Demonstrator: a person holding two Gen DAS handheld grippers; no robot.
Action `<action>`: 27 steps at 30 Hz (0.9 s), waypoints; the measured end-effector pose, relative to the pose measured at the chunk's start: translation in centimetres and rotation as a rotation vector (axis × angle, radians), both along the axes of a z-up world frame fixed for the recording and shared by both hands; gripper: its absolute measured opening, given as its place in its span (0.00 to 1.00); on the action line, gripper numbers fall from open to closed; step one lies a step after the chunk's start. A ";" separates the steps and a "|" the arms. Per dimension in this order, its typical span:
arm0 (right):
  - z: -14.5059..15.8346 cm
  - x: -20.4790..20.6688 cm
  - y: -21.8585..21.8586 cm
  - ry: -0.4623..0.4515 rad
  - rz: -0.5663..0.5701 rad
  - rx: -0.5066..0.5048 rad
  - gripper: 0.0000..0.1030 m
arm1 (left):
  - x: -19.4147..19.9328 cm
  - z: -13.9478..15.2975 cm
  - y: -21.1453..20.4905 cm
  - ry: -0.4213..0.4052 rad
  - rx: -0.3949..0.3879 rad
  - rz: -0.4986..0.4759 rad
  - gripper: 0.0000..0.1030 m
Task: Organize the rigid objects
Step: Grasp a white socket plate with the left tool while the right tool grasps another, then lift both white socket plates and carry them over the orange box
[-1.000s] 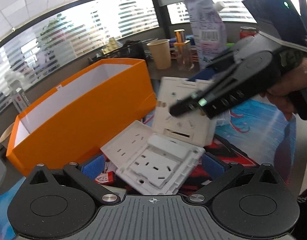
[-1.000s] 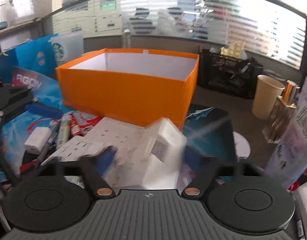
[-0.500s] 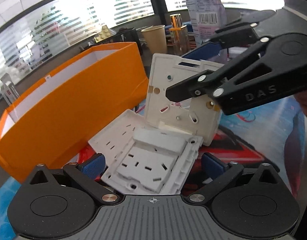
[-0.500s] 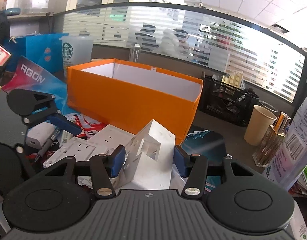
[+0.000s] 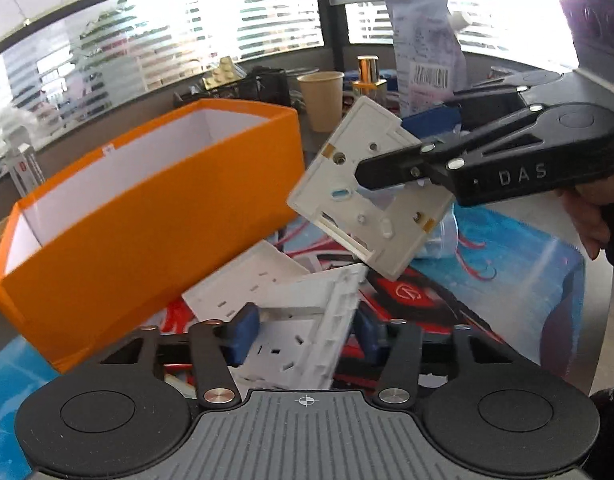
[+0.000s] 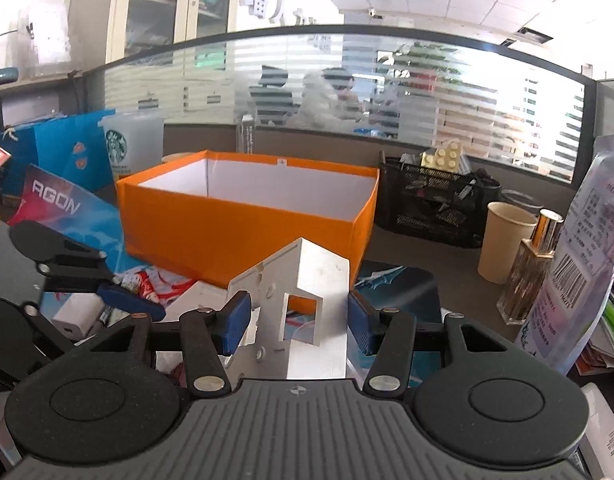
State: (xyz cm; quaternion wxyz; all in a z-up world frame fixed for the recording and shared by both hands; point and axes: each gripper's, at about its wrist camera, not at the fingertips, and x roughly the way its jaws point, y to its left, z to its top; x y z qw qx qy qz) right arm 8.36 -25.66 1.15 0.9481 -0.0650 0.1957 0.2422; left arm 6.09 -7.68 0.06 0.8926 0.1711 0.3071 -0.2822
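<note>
My left gripper point(image 5: 303, 334) is shut on a white socket plate point(image 5: 303, 336), tilted, just above the mat. A second white socket plate point(image 5: 243, 276) lies under it. My right gripper point(image 6: 297, 322) is shut on a white wall mounting box point(image 6: 307, 300) and holds it raised in the air; in the left wrist view the box point(image 5: 367, 192) hangs to the right of the open orange box point(image 5: 147, 216). The orange box point(image 6: 247, 220) stands straight ahead in the right wrist view, its white inside showing nothing.
A black mesh organiser point(image 6: 435, 204), a paper cup point(image 6: 507, 240), a perfume bottle point(image 6: 531, 268) and a printed pouch point(image 6: 579, 264) stand to the right. A white charger point(image 6: 77, 316), pens and a blue bag point(image 6: 67, 160) lie at the left.
My right gripper has lifted the mounting box off the socket plates and higher. My left gripper has closed on the top socket plate and tilted it up.
</note>
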 end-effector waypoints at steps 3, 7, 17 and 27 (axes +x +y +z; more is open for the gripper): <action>0.3 -0.2 -0.1 -0.016 -0.007 0.016 0.48 | 0.3 0.2 0.9 0.019 -0.029 0.020 0.45; 0.7 -0.7 -0.2 -0.032 -0.011 0.029 0.48 | 0.9 1.3 2.6 0.048 -0.111 0.049 0.39; 1.1 -1.2 0.6 -0.046 -0.002 0.037 0.48 | 1.4 3.2 5.9 -0.003 -0.153 0.197 0.29; 2.1 -1.7 1.8 -0.069 0.013 0.046 0.48 | 1.7 3.5 8.4 -0.032 -0.180 0.280 0.28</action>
